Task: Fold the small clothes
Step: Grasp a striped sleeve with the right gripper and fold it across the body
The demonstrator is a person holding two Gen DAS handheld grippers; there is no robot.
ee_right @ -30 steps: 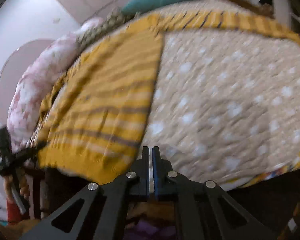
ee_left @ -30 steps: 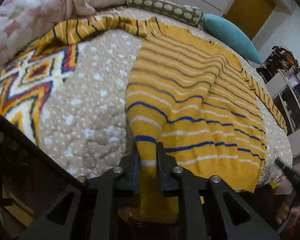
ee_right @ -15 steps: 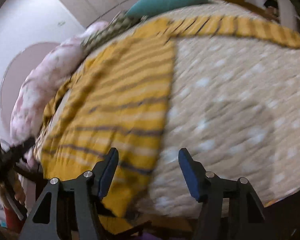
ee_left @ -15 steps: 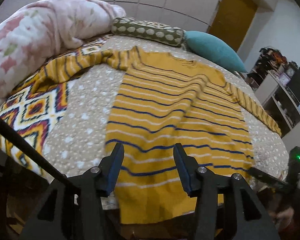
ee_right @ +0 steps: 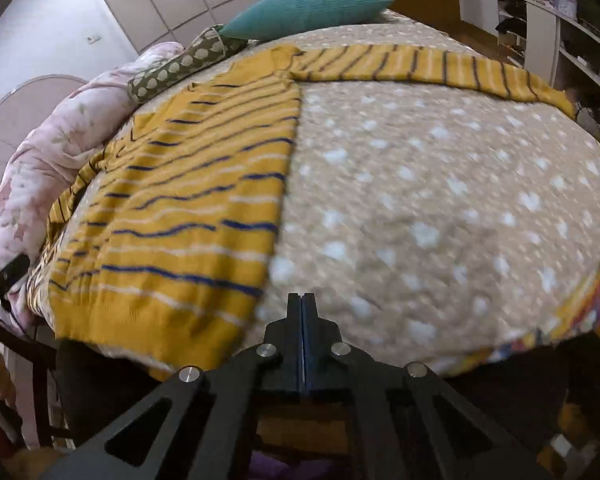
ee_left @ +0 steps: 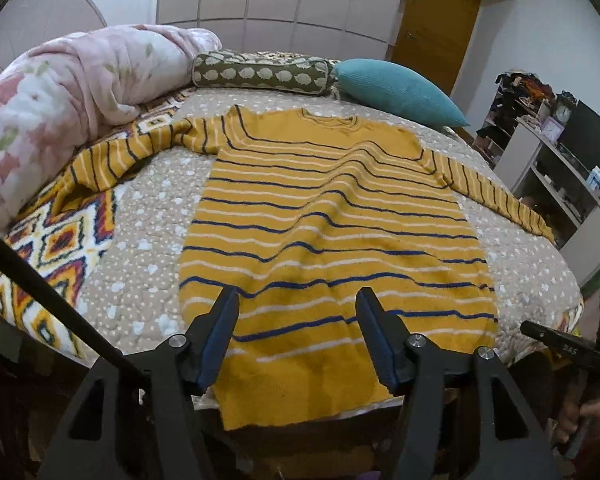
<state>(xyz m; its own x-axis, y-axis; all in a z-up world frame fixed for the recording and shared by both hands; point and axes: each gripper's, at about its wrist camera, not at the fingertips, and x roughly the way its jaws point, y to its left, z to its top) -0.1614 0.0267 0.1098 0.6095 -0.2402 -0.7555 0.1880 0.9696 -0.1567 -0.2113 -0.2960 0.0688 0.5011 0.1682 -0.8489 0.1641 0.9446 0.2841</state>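
A mustard sweater with blue and white stripes lies spread flat, front up, on the bed, both sleeves stretched out sideways. Its hem hangs slightly over the near bed edge. My left gripper hovers above the hem with its jaws opening; no cloth is pressed between them. In the right wrist view the sweater lies to the left. My right gripper is shut on nothing, over the bare quilt beside the sweater's right edge.
The bed carries a beige dotted quilt and a zigzag blanket on its left side. A pink duvet, a dotted bolster and a teal pillow sit at the head. White shelves stand to the right.
My left gripper let go of the sweater's hem, opened and drew back upward. My right gripper opened wide, then shut again with nothing in it. The sweater now lies flat.
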